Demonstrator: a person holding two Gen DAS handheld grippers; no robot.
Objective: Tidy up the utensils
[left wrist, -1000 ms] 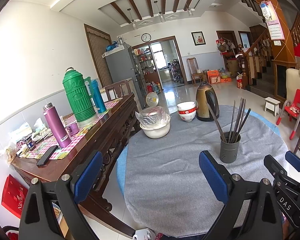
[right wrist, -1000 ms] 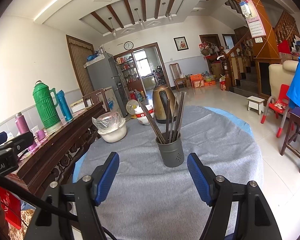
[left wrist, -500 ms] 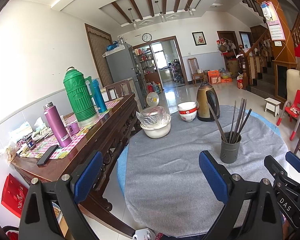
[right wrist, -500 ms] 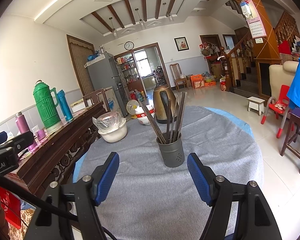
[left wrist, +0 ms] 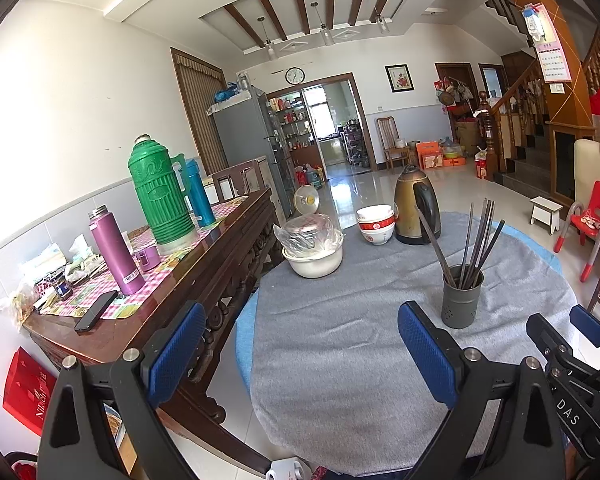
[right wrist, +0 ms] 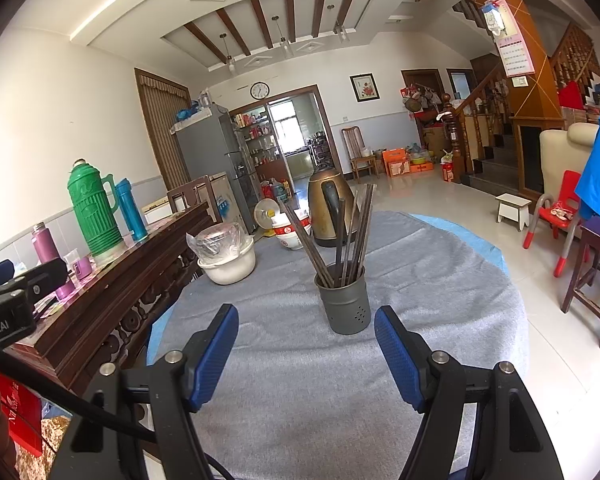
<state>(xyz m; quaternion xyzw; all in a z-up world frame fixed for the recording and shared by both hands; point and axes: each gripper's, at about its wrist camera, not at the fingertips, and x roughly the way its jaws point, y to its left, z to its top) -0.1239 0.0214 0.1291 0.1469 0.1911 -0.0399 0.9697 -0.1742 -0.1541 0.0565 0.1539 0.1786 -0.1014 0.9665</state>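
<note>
A dark grey utensil holder (right wrist: 344, 300) stands upright on the grey cloth of the round table (right wrist: 440, 280), with several dark chopsticks (right wrist: 356, 232) fanned out of it. My right gripper (right wrist: 305, 350) hovers just short of the holder, open, nothing between its blue pads. In the left wrist view the same holder (left wrist: 461, 297) with its chopsticks (left wrist: 476, 240) sits ahead and to the right. My left gripper (left wrist: 300, 346) is open and empty over the table's left edge. The right gripper's body (left wrist: 572, 356) shows at the lower right there.
A white bowl with a plastic-wrapped pot (left wrist: 313, 246), stacked red-and-white bowls (left wrist: 375, 224) and a brass kettle (left wrist: 416, 206) stand at the table's far side. A dark wooden sideboard (left wrist: 204, 264) on the left carries green (left wrist: 158, 190), blue and purple flasks (left wrist: 116, 250). Chairs and a stool stand to the right.
</note>
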